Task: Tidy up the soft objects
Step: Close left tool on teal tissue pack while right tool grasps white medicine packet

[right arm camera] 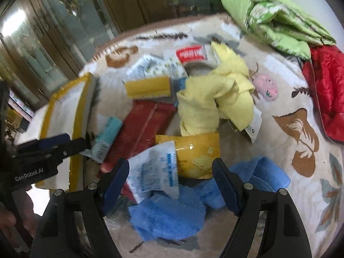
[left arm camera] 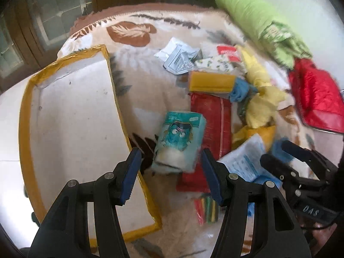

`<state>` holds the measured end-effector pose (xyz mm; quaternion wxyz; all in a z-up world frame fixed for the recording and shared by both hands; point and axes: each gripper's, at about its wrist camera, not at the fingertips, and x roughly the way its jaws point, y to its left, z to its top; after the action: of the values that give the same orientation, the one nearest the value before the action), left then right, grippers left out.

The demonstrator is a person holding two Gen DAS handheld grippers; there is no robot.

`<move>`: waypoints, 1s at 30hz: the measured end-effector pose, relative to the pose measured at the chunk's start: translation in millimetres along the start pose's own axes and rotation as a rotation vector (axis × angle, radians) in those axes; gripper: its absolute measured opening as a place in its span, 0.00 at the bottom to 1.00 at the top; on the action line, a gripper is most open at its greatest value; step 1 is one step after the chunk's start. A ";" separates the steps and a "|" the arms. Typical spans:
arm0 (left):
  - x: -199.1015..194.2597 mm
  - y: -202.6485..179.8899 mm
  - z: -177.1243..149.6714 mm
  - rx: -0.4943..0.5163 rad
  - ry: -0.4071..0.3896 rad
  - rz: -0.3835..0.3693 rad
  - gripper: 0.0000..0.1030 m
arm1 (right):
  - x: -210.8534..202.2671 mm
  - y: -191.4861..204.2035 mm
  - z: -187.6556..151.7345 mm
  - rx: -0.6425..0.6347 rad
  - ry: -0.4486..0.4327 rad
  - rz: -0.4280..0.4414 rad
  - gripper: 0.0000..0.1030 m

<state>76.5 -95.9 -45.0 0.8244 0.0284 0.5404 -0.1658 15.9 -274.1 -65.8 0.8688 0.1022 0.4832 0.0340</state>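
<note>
My left tool hangs released over the teal tissue pack (long axis running away from me); right tool, also released, sits above the blue towel.

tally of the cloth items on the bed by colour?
Yellow: 1, towel
Blue: 1, towel
Green: 1, quilt
Red: 1, jacket
Total: 4
</note>
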 end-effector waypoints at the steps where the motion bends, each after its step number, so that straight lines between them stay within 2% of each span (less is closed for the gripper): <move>1: 5.4 -1.2 3.7 0.000 0.014 0.003 0.56 | 3.5 0.5 1.1 0.000 0.016 0.000 0.77; 5: 29.3 -3.8 15.0 0.010 0.069 -0.011 0.56 | 20.2 2.7 6.6 -0.020 0.094 -0.002 0.77; 9: 48.3 -11.0 20.4 0.063 0.105 0.002 0.56 | 26.0 10.0 6.5 -0.044 0.119 -0.006 0.77; 12: 58.5 -8.7 22.5 0.048 0.134 -0.025 0.56 | 33.4 15.6 6.1 -0.064 0.145 -0.029 0.77; 15: 57.5 -7.4 21.8 0.044 0.133 -0.034 0.56 | 34.7 18.8 6.8 -0.088 0.156 -0.051 0.77; 26: 58.3 -6.8 21.1 0.056 0.135 -0.052 0.56 | 44.7 38.8 -0.4 -0.205 0.193 -0.134 0.87; 30: 47.2 -4.6 27.0 0.075 0.070 0.002 0.56 | 48.5 41.9 -1.2 -0.220 0.196 -0.151 0.88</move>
<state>116.0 -117.8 -75.7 0.8036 0.0657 0.5621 -0.1839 42.3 -225.4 -98.0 0.8235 -0.0338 0.5655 0.0311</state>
